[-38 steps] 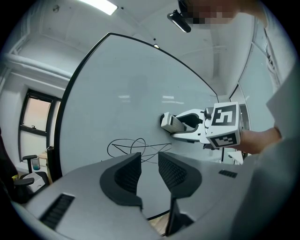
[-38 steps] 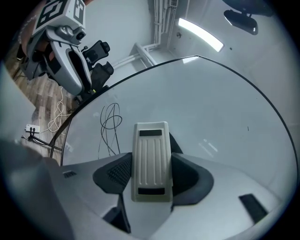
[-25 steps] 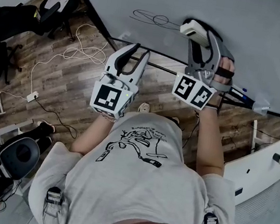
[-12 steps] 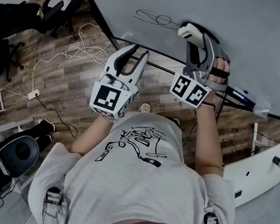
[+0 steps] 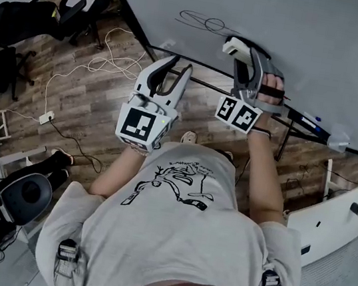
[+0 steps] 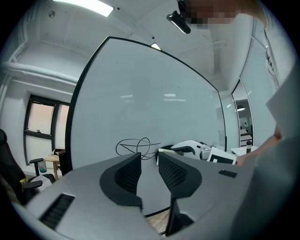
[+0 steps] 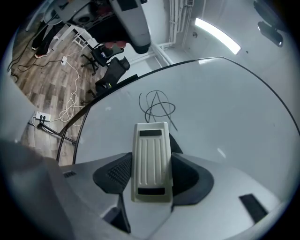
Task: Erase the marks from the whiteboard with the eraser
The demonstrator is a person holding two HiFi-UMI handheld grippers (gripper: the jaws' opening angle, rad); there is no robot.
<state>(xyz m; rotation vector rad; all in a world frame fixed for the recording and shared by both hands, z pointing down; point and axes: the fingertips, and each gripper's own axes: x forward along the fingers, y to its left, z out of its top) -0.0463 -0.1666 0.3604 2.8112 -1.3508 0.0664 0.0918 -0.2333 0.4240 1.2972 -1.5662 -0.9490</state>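
A large whiteboard [image 5: 330, 42] carries a black scribble [image 5: 208, 24], also seen in the left gripper view [image 6: 136, 146] and ahead of the right jaws [image 7: 158, 105]. My right gripper [image 5: 242, 48] is shut on a white ribbed eraser [image 7: 151, 161], which sticks out past the jaws. The eraser [image 5: 237, 46] is held close to the board, just right of the scribble; whether it touches I cannot tell. My left gripper [image 5: 174, 69] hangs lower left of the scribble, off the board. Its jaws [image 6: 149, 161] stand open with nothing between them.
The board's black frame and stand bars [image 5: 198, 64] run under both grippers, with markers on a ledge [image 5: 314, 120] at the right. Office chairs [image 5: 73, 4] and loose cables [image 5: 104, 63] lie on the wood floor at left. A white cabinet [image 5: 336, 211] stands at right.
My right gripper has sunk along the board with the eraser, ending nearer the scribble's level. The left gripper has stayed where it was.
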